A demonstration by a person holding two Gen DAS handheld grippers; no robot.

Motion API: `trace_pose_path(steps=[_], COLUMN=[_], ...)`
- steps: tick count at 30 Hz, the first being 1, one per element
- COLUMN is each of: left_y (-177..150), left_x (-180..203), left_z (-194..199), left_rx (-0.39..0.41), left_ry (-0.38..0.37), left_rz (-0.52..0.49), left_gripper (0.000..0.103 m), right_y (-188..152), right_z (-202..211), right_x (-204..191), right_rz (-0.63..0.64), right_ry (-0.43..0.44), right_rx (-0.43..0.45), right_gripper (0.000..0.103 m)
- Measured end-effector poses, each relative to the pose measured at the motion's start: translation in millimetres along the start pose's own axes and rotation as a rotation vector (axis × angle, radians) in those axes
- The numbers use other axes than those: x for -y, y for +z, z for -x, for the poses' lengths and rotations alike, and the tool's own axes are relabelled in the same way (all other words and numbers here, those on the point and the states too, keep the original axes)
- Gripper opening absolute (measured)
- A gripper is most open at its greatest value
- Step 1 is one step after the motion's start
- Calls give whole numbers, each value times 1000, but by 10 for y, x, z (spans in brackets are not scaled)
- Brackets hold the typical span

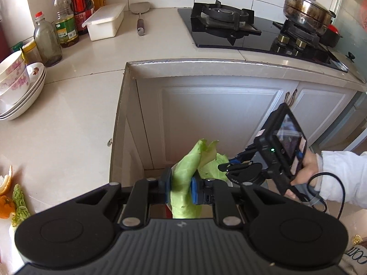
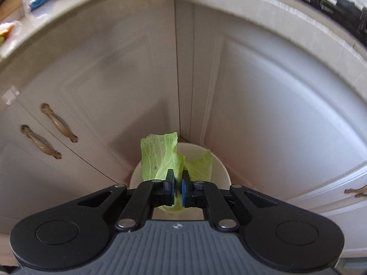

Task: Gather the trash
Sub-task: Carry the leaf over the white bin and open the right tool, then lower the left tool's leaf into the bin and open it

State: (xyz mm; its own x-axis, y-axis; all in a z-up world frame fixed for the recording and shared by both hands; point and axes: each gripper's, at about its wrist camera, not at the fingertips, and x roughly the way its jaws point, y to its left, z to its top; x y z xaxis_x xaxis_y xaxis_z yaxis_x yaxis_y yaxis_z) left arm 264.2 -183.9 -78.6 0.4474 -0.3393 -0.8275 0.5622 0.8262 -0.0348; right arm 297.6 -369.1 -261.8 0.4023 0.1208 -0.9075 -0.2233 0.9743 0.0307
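My left gripper [image 1: 181, 189] is shut on a pale green cabbage leaf [image 1: 183, 171], held off the counter's inner corner, in front of the cabinet doors. My right gripper [image 2: 177, 189] is shut on another green cabbage leaf [image 2: 158, 155], held over a white round bin [image 2: 220, 171] that stands on the floor in the cabinet corner. The right gripper also shows in the left wrist view [image 1: 238, 168], just right of my left leaf, with the hand holding it. Orange peel and green vegetable scraps [image 1: 13, 197] lie on the counter at the far left.
The L-shaped counter [image 1: 80, 114] carries stacked bowls [image 1: 18, 87], oil and sauce bottles [image 1: 65, 20], a white lidded box [image 1: 105, 20] and a spatula [image 1: 140, 16]. A gas hob [image 1: 252, 29] with a steel pot [image 1: 307, 9] sits at the back right. Cabinet doors with brass handles [image 2: 49, 130] surround the bin.
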Motion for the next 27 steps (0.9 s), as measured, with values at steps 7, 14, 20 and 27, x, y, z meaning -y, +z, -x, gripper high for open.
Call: trace_pose_path(steps=[7, 14, 20, 27], left_y=[37, 53, 49, 37], left_x=[91, 154, 227, 294], left_z=[-174, -423, -688, -1102], left_rx=[-15, -41, -69, -113], left_ry=[-2, -2, -7, -1], left_rz=[9, 36, 45, 82], left_gripper=[15, 15, 15, 15], right_y=[-42, -94, -145, -321], right_z=[-623, -966, -858, -694], right_x=[70, 36, 50, 169], right_rz=[-65, -108, -121, -137], right_ry=[-10, -23, -20, -29], right_rx=[-64, -83, -38, -24], right_gripper=[9, 51, 92, 94])
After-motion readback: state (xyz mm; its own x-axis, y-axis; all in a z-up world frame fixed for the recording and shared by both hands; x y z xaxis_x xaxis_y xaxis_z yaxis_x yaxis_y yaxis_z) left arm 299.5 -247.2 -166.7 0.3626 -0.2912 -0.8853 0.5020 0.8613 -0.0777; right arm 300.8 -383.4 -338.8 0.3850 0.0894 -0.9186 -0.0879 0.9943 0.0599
